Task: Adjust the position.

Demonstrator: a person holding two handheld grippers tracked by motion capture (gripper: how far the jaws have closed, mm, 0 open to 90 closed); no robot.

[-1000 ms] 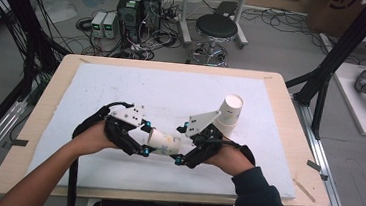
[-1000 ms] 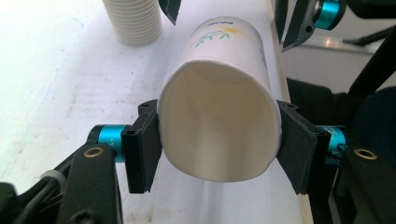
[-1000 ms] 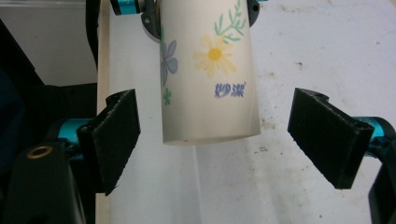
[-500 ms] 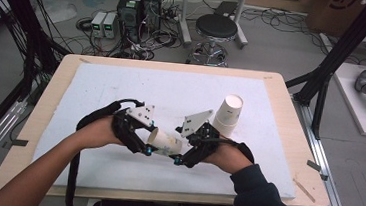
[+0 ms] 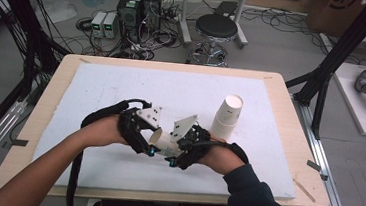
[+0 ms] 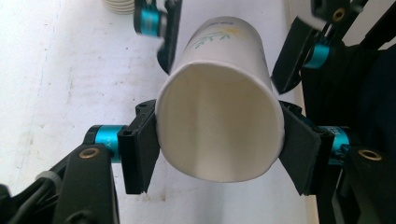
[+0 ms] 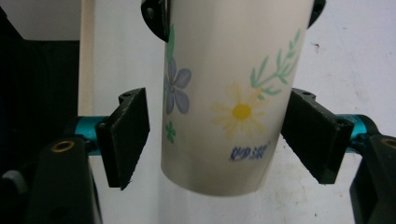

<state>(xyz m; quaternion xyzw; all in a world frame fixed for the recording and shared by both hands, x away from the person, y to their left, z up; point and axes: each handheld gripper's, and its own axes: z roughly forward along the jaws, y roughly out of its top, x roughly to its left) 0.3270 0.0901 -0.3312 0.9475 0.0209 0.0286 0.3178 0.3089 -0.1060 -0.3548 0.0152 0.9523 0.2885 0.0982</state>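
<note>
1. High view: both forearms come in from the near edge and meet over the white mat (image 5: 121,92) on the counter (image 5: 291,107), the left gripper (image 5: 151,143) and right gripper (image 5: 179,150) facing each other.
2. Left gripper view: its pads press the rim end of the paper cup (image 6: 219,121), squeezing the mouth oval.
3. Right gripper view: the right gripper's (image 7: 212,135) jaws have just been closing around the cup's (image 7: 224,93) base end; a gap remains on one side.
4. The cup (image 5: 163,142) lies roughly level between the grippers, its long axis running from one to the other, its mouth toward the left gripper.
5. A stack of cups (image 5: 227,118) stands nearby.
</note>
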